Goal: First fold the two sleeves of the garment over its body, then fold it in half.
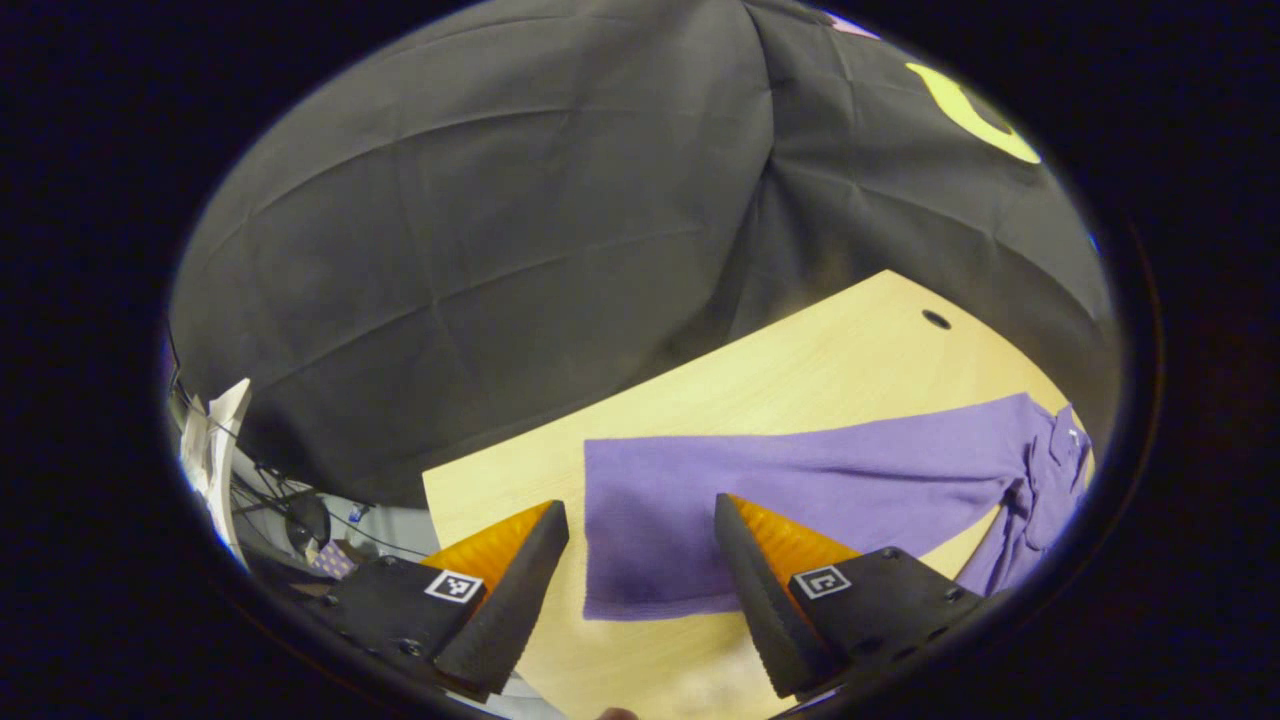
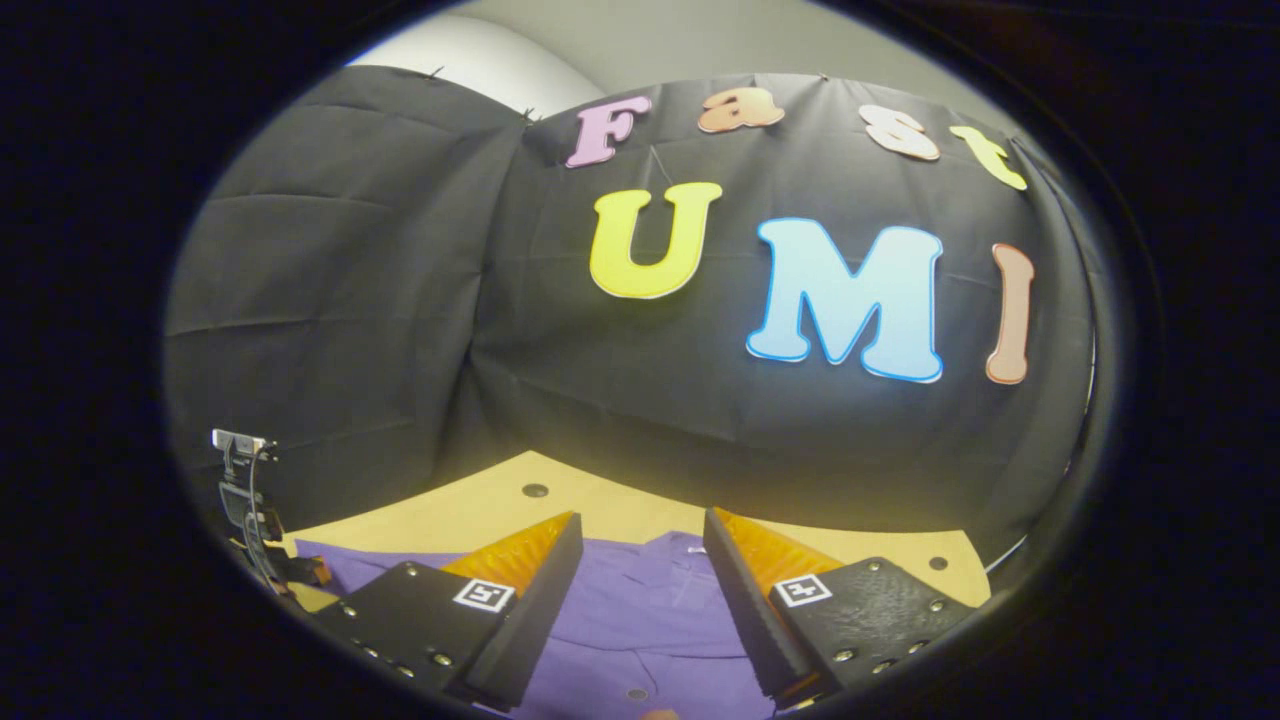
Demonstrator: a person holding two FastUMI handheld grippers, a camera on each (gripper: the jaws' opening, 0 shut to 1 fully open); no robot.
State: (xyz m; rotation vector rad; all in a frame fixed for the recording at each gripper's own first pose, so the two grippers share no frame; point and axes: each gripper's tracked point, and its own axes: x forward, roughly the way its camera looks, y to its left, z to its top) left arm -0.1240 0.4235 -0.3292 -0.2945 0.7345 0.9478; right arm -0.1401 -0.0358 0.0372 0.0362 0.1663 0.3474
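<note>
A purple garment (image 1: 800, 500) lies flat on the light wooden table (image 1: 800, 370). In the left gripper view one sleeve stretches from the body at the right toward its cuff end (image 1: 625, 560) at the lower middle. My left gripper (image 1: 640, 555) hangs open just above that cuff, with the cloth showing between its fingers. In the right gripper view the garment's collar and button placket (image 2: 650, 610) lie below my right gripper (image 2: 640, 570), which is open with nothing held.
The table's near-left corner (image 1: 430, 480) drops off to cables and clutter (image 1: 300, 520) below. A round hole (image 1: 936, 319) marks the far tabletop. A small camera on a stand (image 2: 245, 480) is at the table's left edge in the right gripper view.
</note>
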